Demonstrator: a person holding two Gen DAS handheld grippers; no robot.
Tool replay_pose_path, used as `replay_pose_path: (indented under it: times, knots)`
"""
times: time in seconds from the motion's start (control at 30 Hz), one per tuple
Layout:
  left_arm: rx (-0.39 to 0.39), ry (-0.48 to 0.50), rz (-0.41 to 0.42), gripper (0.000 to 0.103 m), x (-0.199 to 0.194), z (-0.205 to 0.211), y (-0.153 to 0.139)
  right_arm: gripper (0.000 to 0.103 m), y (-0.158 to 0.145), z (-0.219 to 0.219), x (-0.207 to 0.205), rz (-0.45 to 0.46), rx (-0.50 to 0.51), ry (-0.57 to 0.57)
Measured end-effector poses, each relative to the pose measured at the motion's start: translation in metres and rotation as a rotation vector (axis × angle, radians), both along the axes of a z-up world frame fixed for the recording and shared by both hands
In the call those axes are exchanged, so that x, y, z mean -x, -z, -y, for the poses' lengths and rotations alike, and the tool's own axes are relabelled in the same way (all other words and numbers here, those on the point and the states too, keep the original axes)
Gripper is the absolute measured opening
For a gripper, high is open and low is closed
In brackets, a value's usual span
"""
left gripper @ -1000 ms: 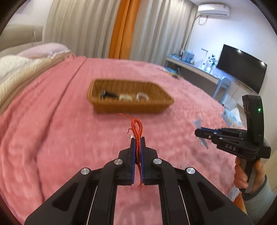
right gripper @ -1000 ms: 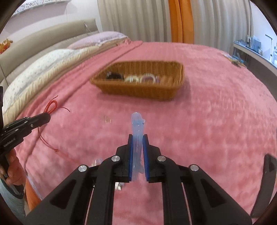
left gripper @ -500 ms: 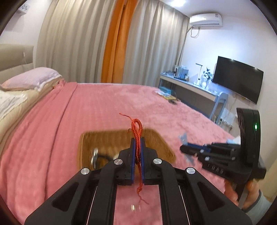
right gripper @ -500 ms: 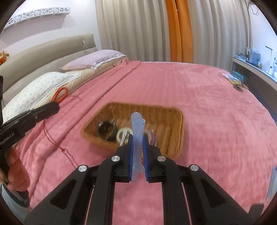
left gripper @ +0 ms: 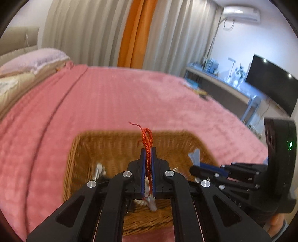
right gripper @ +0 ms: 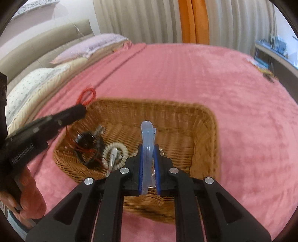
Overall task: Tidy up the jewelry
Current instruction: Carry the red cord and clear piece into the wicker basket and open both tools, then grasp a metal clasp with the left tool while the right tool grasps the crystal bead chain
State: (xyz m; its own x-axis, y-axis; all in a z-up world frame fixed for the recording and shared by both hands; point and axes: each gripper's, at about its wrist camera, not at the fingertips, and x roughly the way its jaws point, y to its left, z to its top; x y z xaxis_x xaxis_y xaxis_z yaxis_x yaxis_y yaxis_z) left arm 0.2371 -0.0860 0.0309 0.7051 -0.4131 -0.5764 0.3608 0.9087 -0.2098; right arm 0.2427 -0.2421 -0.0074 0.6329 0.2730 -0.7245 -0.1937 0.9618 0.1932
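Left gripper (left gripper: 147, 163) clamped on braided red cord bracelet (left gripper: 147, 141); loop sticks up past blue-padded fingertips (left gripper: 142, 158), thin red tail hangs below into rectangular woven wicker basket (left gripper: 111, 141). Same bracelet loop seen from right wrist view (right gripper: 87, 95), poking out of left gripper tip (right gripper: 80, 111) just over basket's left rim (right gripper: 63, 143). Right gripper (right gripper: 148, 158) pinched on translucent pale-blue plastic hair clip (right gripper: 147, 134), clip upright between blue pads (right gripper: 140, 160), tip pointing forward above basket interior. From left wrist view, right gripper (left gripper: 197, 167) beside left gripper over basket's right half, clip tip (left gripper: 194, 155) protruding.

Both held over basket on pink plush bedspread (right gripper: 204, 78); neither item resting on basket floor.

Counts: one basket, one red bracelet, one blue clip. Inside basket: one black ring-shaped piece (right gripper: 87, 143) with red thread lying across it, one cream beaded bracelet (right gripper: 115, 152), one silvery metal piece (right gripper: 99, 129) by black item; more small bits behind right gripper, blurred, cannot tell count. Two grippers. Bare hand (right gripper: 28, 193) on left gripper's handle.

Beyond: pillows (right gripper: 89, 46), grey and orange curtains (left gripper: 134, 33), dark TV (left gripper: 270, 85), wall air conditioner (left gripper: 240, 12).
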Motion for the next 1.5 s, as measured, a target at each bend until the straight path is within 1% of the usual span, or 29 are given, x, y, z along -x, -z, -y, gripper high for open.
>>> replay_pose_path:
  times: [0.1,0.27,0.3,0.37,0.4,0.43,0.47,0.5,0.57,0.6,0.63,0.77,0.8,0.83,0.93,1.0,1.1,1.17,1.2,1.23,1.33,1.47,1.5]
  knots:
    - [-0.026,0.003,-0.032,0.003,-0.004,0.001,0.013,0.009,0.008,-0.002,-0.003,-0.021,0.012,0.006]
    - [-0.039,0.017,-0.071,0.004,-0.006,0.003,0.021,0.009,0.013,-0.002,0.0,-0.039,0.02,0.021]
    - [-0.044,0.022,-0.08,0.005,-0.005,0.004,0.022,0.009,0.013,-0.001,0.001,-0.044,0.013,0.019]
    - [-0.029,0.035,-0.11,0.03,-0.004,0.002,0.023,0.01,0.012,0.001,0.003,-0.052,0.005,0.018]
    - [-0.02,0.035,-0.112,0.05,-0.002,0.001,0.022,0.016,0.01,0.002,0.004,-0.052,0.002,0.018]
    - [-0.009,0.031,-0.097,0.054,0.004,-0.002,0.019,0.028,0.007,0.003,0.007,-0.046,-0.001,0.021]
    - [-0.006,0.031,-0.086,0.054,0.009,-0.004,0.016,0.033,0.004,0.004,0.011,-0.033,-0.002,0.022]
    - [0.0,0.035,-0.072,0.054,0.016,-0.007,0.011,0.037,-0.002,0.005,0.019,-0.014,-0.002,0.016]
    - [0.018,0.037,-0.048,0.056,0.032,-0.014,0.0,0.037,-0.01,0.005,0.03,0.001,-0.005,0.007]
    - [0.027,0.039,-0.038,0.059,0.039,-0.017,-0.005,0.037,-0.015,0.005,0.039,0.01,-0.012,0.002]
    - [0.037,0.038,-0.025,0.061,0.047,-0.02,-0.012,0.037,-0.02,0.006,0.05,0.021,-0.02,-0.003]
    - [0.068,0.024,0.04,0.065,0.09,-0.034,-0.038,0.037,-0.036,0.005,0.098,0.065,-0.019,-0.03]
    - [0.077,0.017,0.06,0.067,0.106,-0.039,-0.045,0.037,-0.037,0.004,0.11,0.072,-0.015,-0.039]
    - [0.081,0.015,0.069,0.069,0.114,-0.041,-0.048,0.037,-0.038,0.002,0.127,0.079,-0.009,-0.051]
    - [0.089,-0.004,0.094,0.07,0.152,-0.049,-0.052,0.037,-0.03,-0.004,0.168,0.076,-0.002,-0.081]
    - [0.084,-0.013,0.095,0.07,0.17,-0.051,-0.049,0.037,-0.023,-0.007,0.187,0.073,0.011,-0.092]
    - [0.067,-0.027,0.081,0.07,0.195,-0.054,-0.038,0.037,-0.005,-0.013,0.217,0.05,0.038,-0.112]
    - [0.059,-0.039,0.069,0.075,0.207,-0.056,-0.029,0.037,0.007,-0.016,0.23,0.028,0.034,-0.12]
    - [0.058,-0.059,0.055,0.079,0.212,-0.058,-0.021,0.037,0.012,-0.018,0.234,0.018,0.032,-0.123]
    - [0.056,-0.074,0.047,0.081,0.215,-0.061,-0.017,0.037,0.02,-0.02,0.24,0.002,0.031,-0.126]
    - [0.023,-0.126,-0.001,0.081,0.216,-0.065,0.003,0.037,0.031,-0.024,0.249,-0.019,0.034,-0.134]
    - [-0.031,-0.169,-0.077,0.081,0.208,-0.067,0.029,0.037,0.042,-0.031,0.253,-0.035,0.053,-0.156]
    - [-0.042,-0.175,-0.108,0.081,0.203,-0.066,0.037,0.037,0.043,-0.033,0.252,-0.039,0.061,-0.159]
